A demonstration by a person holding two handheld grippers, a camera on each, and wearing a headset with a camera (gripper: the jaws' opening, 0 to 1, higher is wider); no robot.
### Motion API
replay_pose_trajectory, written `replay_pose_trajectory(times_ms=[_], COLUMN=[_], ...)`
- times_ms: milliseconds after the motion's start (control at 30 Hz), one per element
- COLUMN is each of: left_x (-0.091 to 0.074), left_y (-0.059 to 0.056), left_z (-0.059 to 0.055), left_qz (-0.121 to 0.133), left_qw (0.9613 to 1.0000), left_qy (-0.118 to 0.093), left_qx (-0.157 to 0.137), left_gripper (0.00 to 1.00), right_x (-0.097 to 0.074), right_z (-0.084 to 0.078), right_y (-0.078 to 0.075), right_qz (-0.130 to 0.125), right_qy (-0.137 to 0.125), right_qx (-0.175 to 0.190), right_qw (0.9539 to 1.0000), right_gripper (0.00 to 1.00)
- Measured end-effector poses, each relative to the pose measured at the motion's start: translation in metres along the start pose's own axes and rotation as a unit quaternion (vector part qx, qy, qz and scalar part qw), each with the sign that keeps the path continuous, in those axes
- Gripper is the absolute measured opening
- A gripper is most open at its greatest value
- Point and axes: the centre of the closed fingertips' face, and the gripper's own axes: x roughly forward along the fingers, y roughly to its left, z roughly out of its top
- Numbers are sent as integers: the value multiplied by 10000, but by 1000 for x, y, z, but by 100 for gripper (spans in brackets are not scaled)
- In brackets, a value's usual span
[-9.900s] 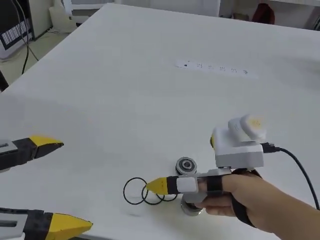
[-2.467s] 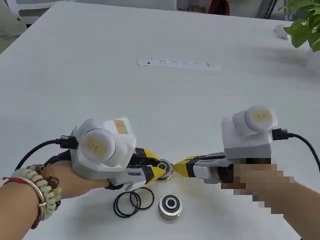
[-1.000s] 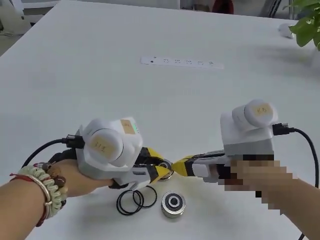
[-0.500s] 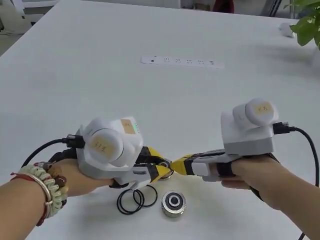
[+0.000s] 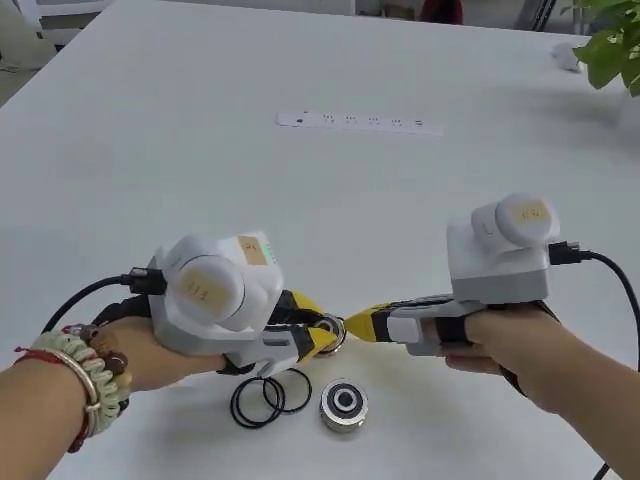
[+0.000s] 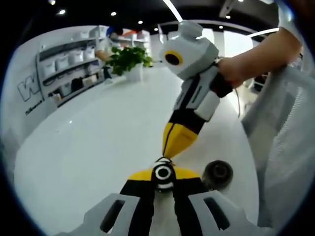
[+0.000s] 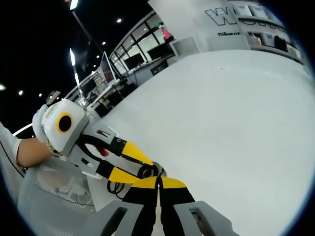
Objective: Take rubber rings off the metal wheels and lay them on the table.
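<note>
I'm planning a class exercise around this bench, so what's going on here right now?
A person works with a tool in each hand. The left tool clamps a small metal wheel. The right tool, jaws closed, meets that wheel's rim, seemingly to pull off its rubber ring; whether it actually grips the ring is unclear. Black rings already lie on the table beside a second wheel.

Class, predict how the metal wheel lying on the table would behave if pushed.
The metal wheel lies flat, so it would probably slide, not roll. It looks like solid metal: likely stiff and heavy for its size.
</note>
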Motion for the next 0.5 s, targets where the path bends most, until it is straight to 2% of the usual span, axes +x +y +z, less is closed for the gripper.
replay_pose_trajectory(times_ms=[133,300,367,500], left_x=[-1,1,1,2], left_y=[0,0,0,1], left_z=[1,1,1,1], left_qz=[3,26,22,33], left_qw=[10000,10000,10000,9999], left_qy=[-11,-5,-13,-107], left_qx=[17,-96,-50,-62], left_gripper=[14,14,14,14], right_x=[-2,0,0,2], right_z=[3,1,1,2], right_y=[-4,-5,-4,-2], right_qz=[-15,-81,-39,-14], right_qy=[-77,-20,-36,-58], right_qx=[132,86,149,293], right_qw=[9999,9999,9999,9996], right_gripper=[0,0,0,0])
